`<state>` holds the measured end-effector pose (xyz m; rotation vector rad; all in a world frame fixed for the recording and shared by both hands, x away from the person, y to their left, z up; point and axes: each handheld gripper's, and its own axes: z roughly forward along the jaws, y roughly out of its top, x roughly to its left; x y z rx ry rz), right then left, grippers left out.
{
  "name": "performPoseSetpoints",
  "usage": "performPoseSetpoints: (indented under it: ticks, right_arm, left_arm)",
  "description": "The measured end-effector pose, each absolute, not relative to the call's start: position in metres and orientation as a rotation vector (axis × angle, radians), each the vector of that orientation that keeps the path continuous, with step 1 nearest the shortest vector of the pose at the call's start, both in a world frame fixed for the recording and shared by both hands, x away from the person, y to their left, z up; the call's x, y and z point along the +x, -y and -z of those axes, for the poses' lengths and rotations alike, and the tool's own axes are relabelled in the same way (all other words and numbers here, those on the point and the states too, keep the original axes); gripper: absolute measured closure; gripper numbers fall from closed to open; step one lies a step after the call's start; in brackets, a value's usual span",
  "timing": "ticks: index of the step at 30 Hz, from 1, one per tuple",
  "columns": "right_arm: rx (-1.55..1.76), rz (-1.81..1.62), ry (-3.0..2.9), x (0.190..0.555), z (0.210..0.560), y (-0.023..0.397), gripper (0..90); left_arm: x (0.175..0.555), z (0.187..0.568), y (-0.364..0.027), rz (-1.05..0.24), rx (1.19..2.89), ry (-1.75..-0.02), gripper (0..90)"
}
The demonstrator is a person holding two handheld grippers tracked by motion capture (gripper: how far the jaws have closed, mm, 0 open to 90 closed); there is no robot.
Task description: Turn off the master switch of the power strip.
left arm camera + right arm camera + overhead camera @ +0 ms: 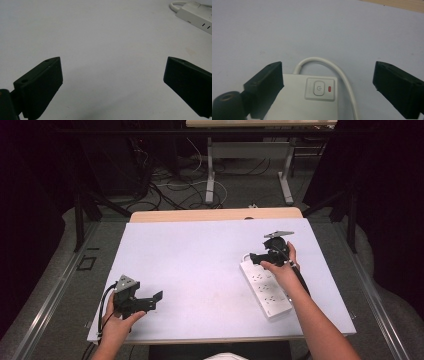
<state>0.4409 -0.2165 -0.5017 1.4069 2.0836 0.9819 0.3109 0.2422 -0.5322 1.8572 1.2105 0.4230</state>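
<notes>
A white power strip [265, 288] lies at the right of the white table top, running from mid-table toward the front edge. In the right gripper view its end [312, 100] carries a power button [319, 88] with a red light [330, 88] beside it, and a white cable [332, 66] loops out from that end. My right gripper [256, 258] hovers over this far end, open, jaws wide on either side of the strip without touching it [328, 82]. My left gripper [155, 301] rests open near the front left of the table, nothing between its jaws [112, 82]; the strip [197, 13] shows far off.
The white table top [200, 260] has a wooden strip along its far edge [215, 215]. Beyond it are floor cables [175, 185] and the legs of another desk [210, 175]. Dark curtains stand at both sides.
</notes>
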Motion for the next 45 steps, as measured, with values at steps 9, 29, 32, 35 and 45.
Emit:
performPoseSetpoints:
  ticks: [9, 29, 32, 35, 45]
  right_arm:
    - [1.306, -0.98, -2.109, 0.426, 0.502, 0.213, 0.0]
    - [1.241, -1.037, -2.089, 0.399, 0.486, 0.222, 0.0]
    - [1.232, -1.047, -2.086, 0.392, 0.485, 0.227, 0.0]
    - [1.225, -1.054, -2.085, 0.385, 0.484, 0.232, 0.0]
    - [1.24, -1.086, -2.053, 0.362, 0.486, 0.255, 0.0]
  left_arm:
    - [0.311, 0.532, -0.242, -0.423, 1.857, -1.211, 2.1]
    - [0.311, 0.532, -0.242, -0.435, 1.848, -1.214, 0.3]
    - [0.311, 0.532, -0.242, -0.445, 1.85, -1.214, 0.3]
    - [0.311, 0.532, -0.243, -0.446, 1.846, -1.217, 0.3]
    - [0.311, 0.532, -0.243, -0.443, 1.826, -1.234, 0.3]
